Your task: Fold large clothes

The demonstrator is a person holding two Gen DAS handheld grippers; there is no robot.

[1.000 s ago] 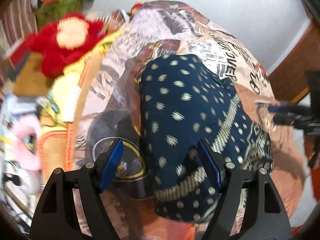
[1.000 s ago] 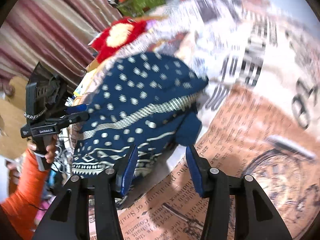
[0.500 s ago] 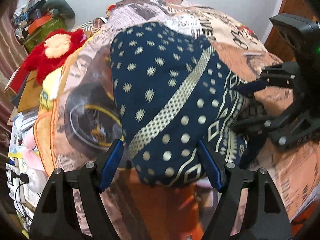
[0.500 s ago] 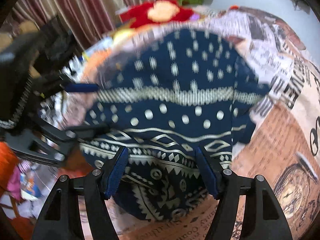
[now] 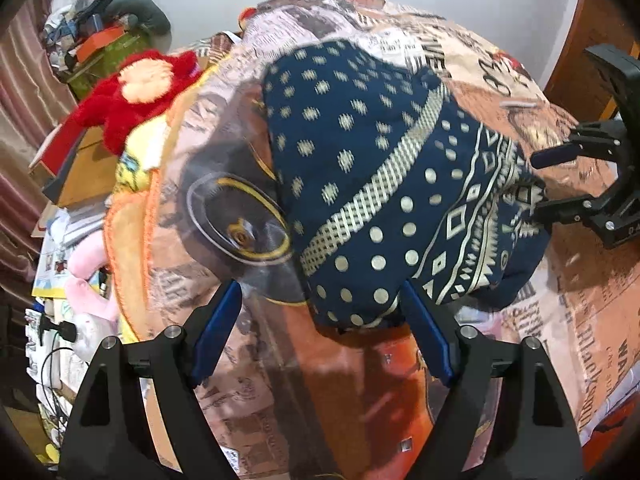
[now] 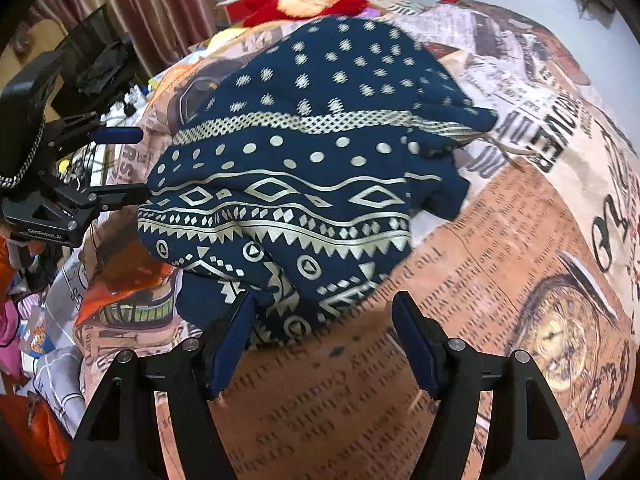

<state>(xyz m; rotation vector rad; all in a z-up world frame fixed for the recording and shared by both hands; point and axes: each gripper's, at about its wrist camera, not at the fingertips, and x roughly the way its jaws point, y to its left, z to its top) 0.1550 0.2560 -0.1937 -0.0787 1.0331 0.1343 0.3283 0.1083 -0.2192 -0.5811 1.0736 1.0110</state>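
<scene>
1. At the far left of the left wrist view, a cluttered heap point(image 5: 86, 46) is sitting by the curtain; its green box-like part is carrying an orange item and dark odds and ends on top, though the contents are too jumbled to name.
2. Just right of it, a red plush toy point(image 5: 132, 92) with a pale face is lying against the edge of the bed, above a pink soft toy point(image 5: 90, 280) lower down.
3. The left gripper point(image 5: 320, 332) is hanging over the newspaper-print bedspread point(image 5: 480, 60) with its blue pads spread wide; its jaws have just been opening, and only the near hem of the cloth is lying between them, unpinched.
4. The folded navy garment point(image 5: 380, 184) is resting in the middle of the bedspread as a rounded bundle, showing pale cross-shaped marks on its far half, a checked cream band across the middle, then round dots and zigzag and diamond rows toward the near edge.
5. In the right wrist view, the same garment point(image 6: 312, 152) is lying flat on the spread, one corner sticking out to the right.
6. The right gripper point(image 6: 324, 340) is hovering released at the garment's near edge; its jaws have just been opening, the left pad touching or overlapping the hem, the right pad over bare bedspread.
</scene>
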